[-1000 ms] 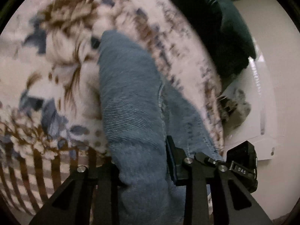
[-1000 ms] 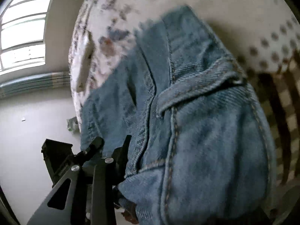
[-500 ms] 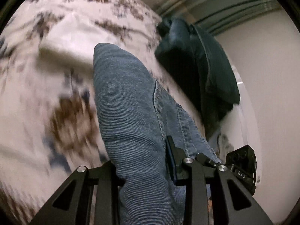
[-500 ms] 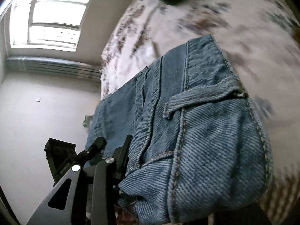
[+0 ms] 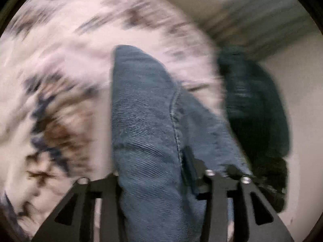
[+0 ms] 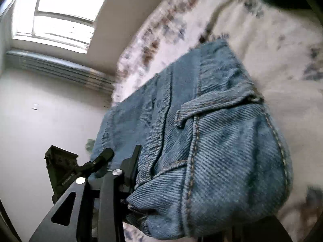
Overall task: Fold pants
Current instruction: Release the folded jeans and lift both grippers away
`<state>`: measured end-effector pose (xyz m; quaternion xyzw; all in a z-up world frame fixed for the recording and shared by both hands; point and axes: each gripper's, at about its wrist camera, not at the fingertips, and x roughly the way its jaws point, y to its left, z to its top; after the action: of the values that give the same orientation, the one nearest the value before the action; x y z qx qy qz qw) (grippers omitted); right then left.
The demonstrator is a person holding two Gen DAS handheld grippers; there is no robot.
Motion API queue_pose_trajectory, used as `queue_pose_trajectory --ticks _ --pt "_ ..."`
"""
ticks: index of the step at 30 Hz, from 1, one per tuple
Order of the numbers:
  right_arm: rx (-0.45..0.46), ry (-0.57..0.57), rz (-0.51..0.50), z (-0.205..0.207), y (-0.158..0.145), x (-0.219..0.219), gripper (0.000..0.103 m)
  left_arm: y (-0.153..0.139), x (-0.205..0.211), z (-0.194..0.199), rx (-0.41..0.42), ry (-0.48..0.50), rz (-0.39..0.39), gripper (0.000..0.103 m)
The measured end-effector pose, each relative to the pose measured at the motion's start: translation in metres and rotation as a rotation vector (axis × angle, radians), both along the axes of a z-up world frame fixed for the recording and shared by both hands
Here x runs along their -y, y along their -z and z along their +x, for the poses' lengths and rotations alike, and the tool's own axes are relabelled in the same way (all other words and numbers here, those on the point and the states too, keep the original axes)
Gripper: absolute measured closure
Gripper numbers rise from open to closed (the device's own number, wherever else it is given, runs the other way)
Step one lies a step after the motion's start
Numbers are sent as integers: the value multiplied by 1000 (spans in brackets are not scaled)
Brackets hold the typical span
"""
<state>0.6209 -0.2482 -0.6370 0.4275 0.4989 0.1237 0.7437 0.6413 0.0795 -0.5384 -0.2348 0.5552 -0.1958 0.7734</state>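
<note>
The pants are blue denim jeans point(image 5: 145, 125), held up over a floral bedspread point(image 5: 60, 76). My left gripper point(image 5: 153, 173) is shut on a bunched fold of the jeans, which fills the space between its jaws and rises away from the camera. In the right wrist view, my right gripper point(image 6: 161, 181) is shut on the waistband end of the jeans point(image 6: 222, 141), with a belt loop point(image 6: 201, 106) and seams showing. Its right finger is hidden behind the denim. The left gripper's body point(image 6: 60, 171) shows at the lower left of that view.
The bed with the white, brown and blue floral cover point(image 6: 272, 40) lies under both grippers. A dark green garment point(image 5: 254, 109) lies at the bed's right edge. A window point(image 6: 60, 14) and a pale wall with a radiator point(image 6: 60, 70) are beyond.
Both grippers have swung with the jeans still held, tilting up and across the bed. The window and wall have come further into the right view. The left view is now motion-blurred.
</note>
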Motion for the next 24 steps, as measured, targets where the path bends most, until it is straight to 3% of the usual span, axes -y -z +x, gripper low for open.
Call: queue_pose_trajectory --ticks 1,2,4,7,9,11,13,15,18,24 --pt "-59 -6 -15 2 15 -3 53 23 -6 0 -68 0 17 61" --pt "-99 -16 -17 -1 27 -5 52 33 -12 -6 -86 -1 -8 60" --pt "-95 -15 -32 -14 34 -5 44 32 -17 -23 -45 13 -34 58" --pt "-80 -19 -115 -30 28 -5 40 25 -21 -47 -12 9 8 51" --pt "-131 -12 -232 -30 24 -6 18 26 -27 -55 -13 -25 85 29" --pt "-152 -32 -290 -20 19 -12 10 26 -35 -61 -30 -57 117 24" --pt "-146 -62 -427 -16 -2 -24 6 10 -32 -67 -39 -75 190 25" --pt "-131 -87 -600 -14 -30 -37 6 -14 -22 -73 14 -69 318 25" --pt "-108 -77 -746 -25 -68 -46 5 -45 -1 -88 92 -64 493 7" --pt "-120 -66 -848 -68 -137 -44 4 -91 25 -104 122 -30 622 5"
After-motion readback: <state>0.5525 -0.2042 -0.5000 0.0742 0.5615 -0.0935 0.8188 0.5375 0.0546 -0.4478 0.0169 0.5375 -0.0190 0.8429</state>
